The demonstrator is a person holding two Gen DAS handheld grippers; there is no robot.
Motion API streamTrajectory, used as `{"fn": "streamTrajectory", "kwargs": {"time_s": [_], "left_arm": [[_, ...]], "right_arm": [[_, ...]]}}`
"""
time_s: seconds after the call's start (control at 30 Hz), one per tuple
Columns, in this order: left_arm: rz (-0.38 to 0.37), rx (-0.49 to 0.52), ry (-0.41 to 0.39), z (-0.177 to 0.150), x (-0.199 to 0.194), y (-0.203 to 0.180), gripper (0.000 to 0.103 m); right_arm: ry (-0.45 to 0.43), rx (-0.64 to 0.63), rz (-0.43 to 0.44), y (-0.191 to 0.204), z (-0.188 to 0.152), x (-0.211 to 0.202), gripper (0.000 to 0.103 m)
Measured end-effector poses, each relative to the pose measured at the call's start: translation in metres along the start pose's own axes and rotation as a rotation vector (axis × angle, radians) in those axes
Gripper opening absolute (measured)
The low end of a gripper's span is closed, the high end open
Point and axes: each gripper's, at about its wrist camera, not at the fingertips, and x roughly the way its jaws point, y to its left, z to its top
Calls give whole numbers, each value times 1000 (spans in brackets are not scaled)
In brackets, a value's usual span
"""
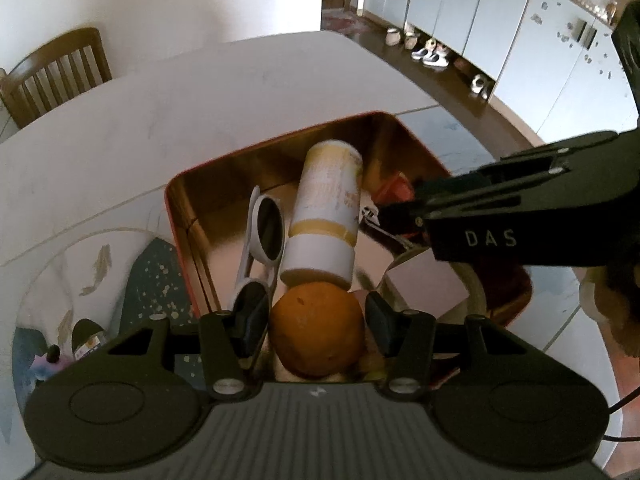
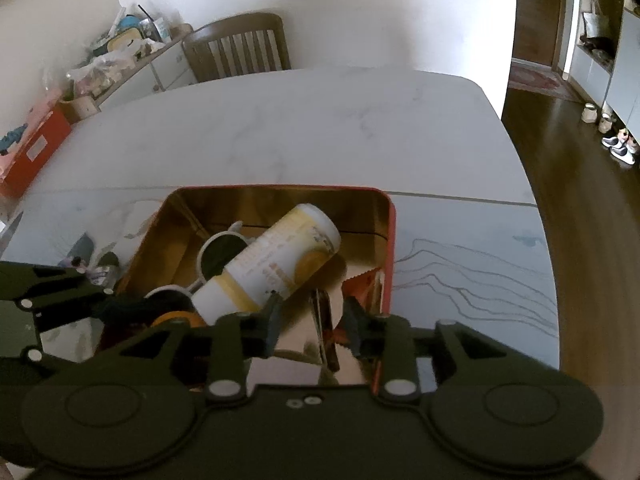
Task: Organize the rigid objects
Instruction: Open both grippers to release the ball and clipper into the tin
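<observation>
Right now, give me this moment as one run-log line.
left hand-held gripper: shut on orange | right hand-held gripper: open, empty | tin: holds sunglasses, can

Daylight washed out the wall (image 2: pixel 360 8) behind the counter (image 2: pixel 320 128), while the foreground sat pretty dim. The gold inside of the tin (image 1: pixel 208 208) threw glare and reflections. Fisheye bent the edges hard, corners vignetted black, close stuff soft.
</observation>
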Motion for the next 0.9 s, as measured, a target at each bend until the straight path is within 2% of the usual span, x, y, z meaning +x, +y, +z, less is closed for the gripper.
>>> {"fn": "streamTrajectory", "kwargs": {"time_s": [0.47,0.73,0.9], "left_arm": [[-37,-16,-109,-11,-54,10,53],[-47,-27,-174,-29,-90,38,53],[-45,-48,-230,-42,-113,66,53]], "right_arm": [[-56,56,38,14,-10,-36,50],[-84,107,35,37,-24,-52,59],[-110,76,54,65,-32,-63,66]]}}
